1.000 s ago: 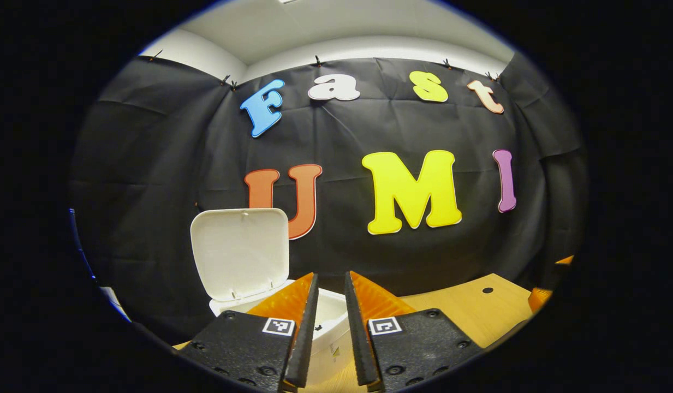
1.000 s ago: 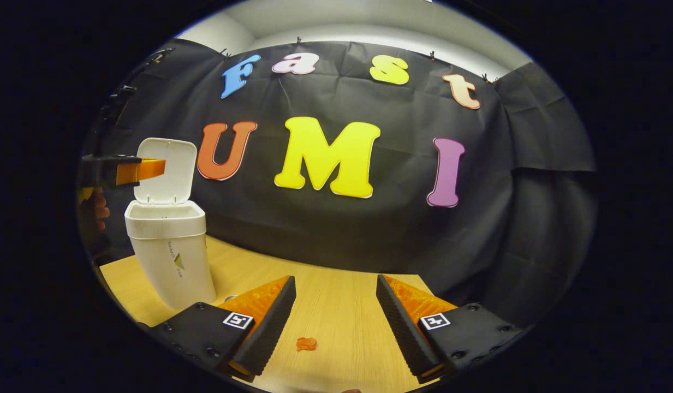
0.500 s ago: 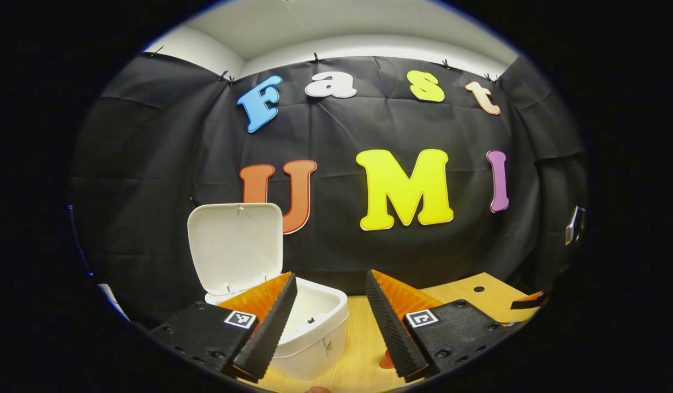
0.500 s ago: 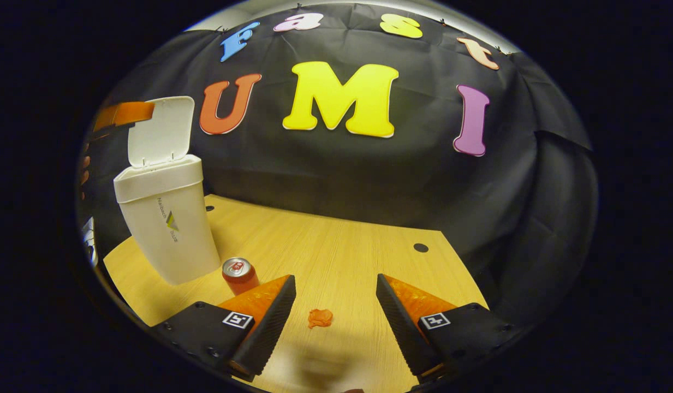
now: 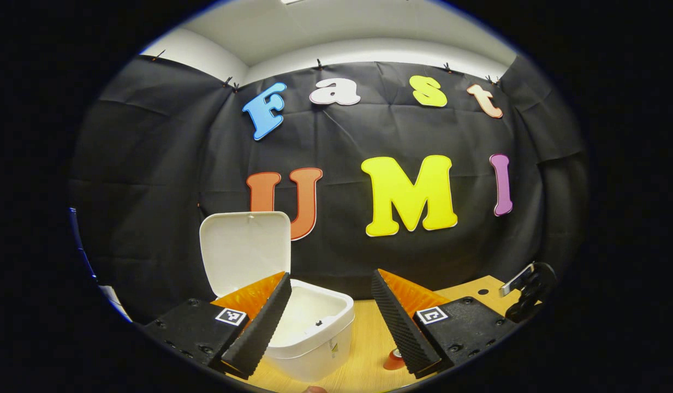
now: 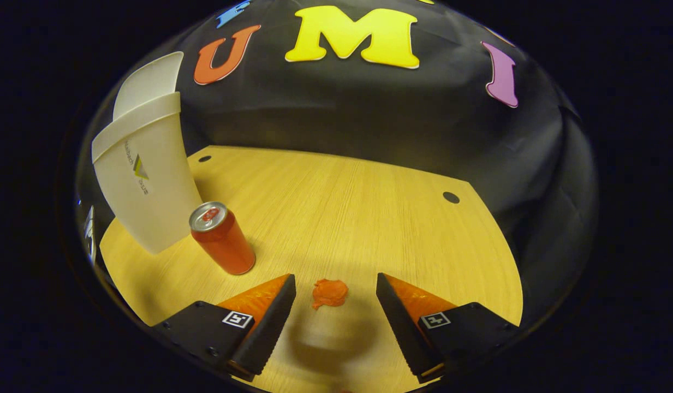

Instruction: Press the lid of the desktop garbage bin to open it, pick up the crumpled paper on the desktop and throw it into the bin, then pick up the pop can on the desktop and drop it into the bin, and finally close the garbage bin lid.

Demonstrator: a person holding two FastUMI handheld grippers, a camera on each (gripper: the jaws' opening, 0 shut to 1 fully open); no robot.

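The white bin [image 5: 314, 335] stands with its lid [image 5: 244, 254] tipped up and back. My left gripper [image 5: 331, 274] hovers open above the bin's near rim, holding nothing. A bit of the red pop can [image 5: 393, 360] peeks out beside its right finger. In the right gripper view the small orange crumpled paper [image 6: 329, 293] lies on the wooden table [image 6: 358, 196], just ahead of and between the fingertips of my open right gripper [image 6: 335, 279]. The pop can [image 6: 221, 237] stands upright to the left, close to the bin [image 6: 142, 180], whose lid [image 6: 148, 82] is raised.
The table has two small dark holes [image 6: 451, 197] [image 6: 204, 159] near its back edge, where the black cloth wall begins. Bare wood lies right of the paper. Part of the other gripper's body [image 5: 527, 289] shows at the far right of the left gripper view.
My left gripper has gone from nearly shut to wide open above the bin. My right gripper has tilted down and closed in on the paper; the can has come into its view.
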